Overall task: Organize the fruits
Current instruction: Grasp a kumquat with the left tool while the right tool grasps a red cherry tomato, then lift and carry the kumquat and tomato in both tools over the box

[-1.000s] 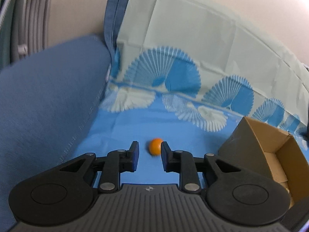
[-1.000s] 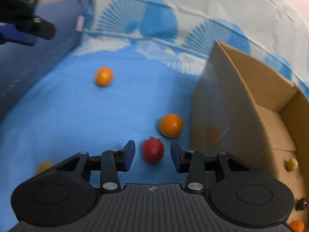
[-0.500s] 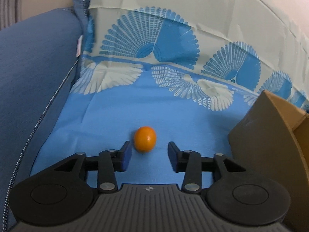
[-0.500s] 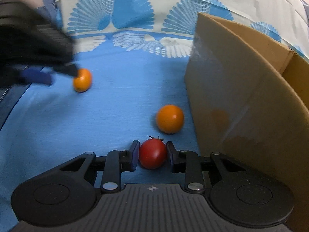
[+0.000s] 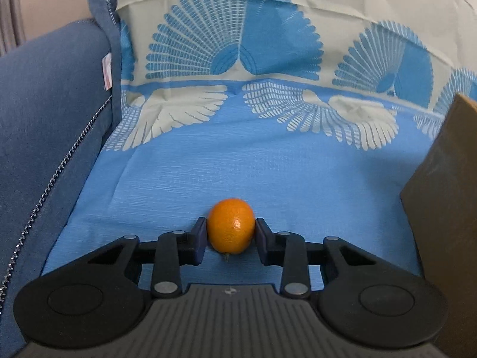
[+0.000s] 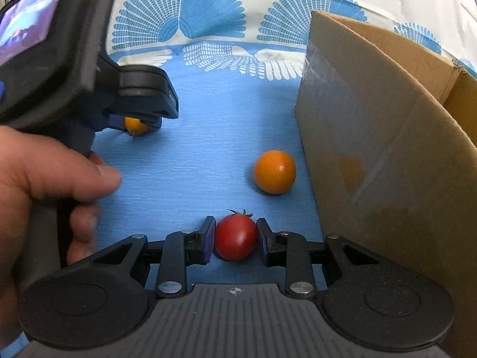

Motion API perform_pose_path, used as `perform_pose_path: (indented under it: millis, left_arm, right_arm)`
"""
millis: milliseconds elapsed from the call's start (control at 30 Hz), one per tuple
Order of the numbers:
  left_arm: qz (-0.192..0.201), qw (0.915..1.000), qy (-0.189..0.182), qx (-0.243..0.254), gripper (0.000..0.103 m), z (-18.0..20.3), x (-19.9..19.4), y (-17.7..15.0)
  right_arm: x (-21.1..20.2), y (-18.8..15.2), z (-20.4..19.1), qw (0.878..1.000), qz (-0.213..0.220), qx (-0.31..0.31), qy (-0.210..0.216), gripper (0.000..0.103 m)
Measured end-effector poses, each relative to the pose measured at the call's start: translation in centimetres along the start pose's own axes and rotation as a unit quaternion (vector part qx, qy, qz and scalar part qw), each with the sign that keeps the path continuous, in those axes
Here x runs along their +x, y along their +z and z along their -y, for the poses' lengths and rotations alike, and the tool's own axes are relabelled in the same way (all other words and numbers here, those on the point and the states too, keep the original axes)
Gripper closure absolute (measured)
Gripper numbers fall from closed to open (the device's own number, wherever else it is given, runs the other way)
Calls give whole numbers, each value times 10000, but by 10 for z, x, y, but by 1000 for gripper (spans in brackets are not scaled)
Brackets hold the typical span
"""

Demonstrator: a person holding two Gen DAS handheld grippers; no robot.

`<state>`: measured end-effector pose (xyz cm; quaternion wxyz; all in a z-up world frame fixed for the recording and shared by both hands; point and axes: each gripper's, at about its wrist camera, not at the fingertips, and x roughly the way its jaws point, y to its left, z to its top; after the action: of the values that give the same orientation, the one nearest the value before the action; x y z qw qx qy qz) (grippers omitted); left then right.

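Kumquat (image 5: 231,229) pinched between left fingers (image 5: 199,240), just closed; tomato (image 6: 236,236) pinched between right fingers (image 6: 208,238).

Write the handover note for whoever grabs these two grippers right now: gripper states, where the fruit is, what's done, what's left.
Left gripper: jaws have just been closing, pads now against a small orange fruit that sits on the blue cloth.
Right gripper: pads on both sides of a red tomato, also on the cloth.
Loose: a second orange fruit lies on the cloth, close to the cardboard box wall.
Done: both grips look set; nothing lifted yet.
Left: lift both fruits into the box, then fetch the loose one. Box contents are hidden from here.
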<state>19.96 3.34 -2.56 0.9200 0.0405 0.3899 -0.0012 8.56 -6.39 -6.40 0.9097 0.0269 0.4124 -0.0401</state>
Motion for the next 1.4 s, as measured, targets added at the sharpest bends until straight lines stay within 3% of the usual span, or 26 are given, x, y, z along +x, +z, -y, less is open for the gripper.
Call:
perform_pose_path:
  millis: [200, 300, 400, 500, 667, 833, 967, 1133, 1400]
  left_arm:
    - [-39, 9999, -120, 83, 66, 2, -35, -7]
    - [-469, 9987, -183, -6, 66, -4, -48, -14]
    - [-960, 9950, -8, -272, 66, -10, -58, -26]
    - [-1139, 9916, -38, -605, 66, -15, -68, -35]
    - [-1436, 9881, -72, -538, 65, -10, -62, -42]
    - [-1418, 9872, -172, -710, 65, -18, -59, -41]
    - [-1276, 9884, -131, -817, 66, -24, -66, -40]
    - [-833, 9921, -115, -930, 66, -36, -99, -37]
    - [597, 9877, -858, -1162, 66, -35, -188, -37]
  right_arm:
    - [-5, -1, 1, 9999, 7, -127, 99, 72]
    - [-9, -3, 5, 9997, -101, -127, 201, 72]
    - [-16, -4, 11, 9998, -113, -53, 169, 72]
    - [-21, -8, 7, 9995, -130, -197, 218, 72]
    - [-18, -13, 8, 9986, -399, -224, 274, 72]
    - [-19, -11, 6, 9979, -408, -381, 326, 72]
    - [-24, -11, 7, 9979, -311, -405, 401, 72]
    - [-51, -7, 11, 9973, 186, -367, 605, 72]
    - [-125, -3, 33, 9880, 1283, -151, 846, 72]
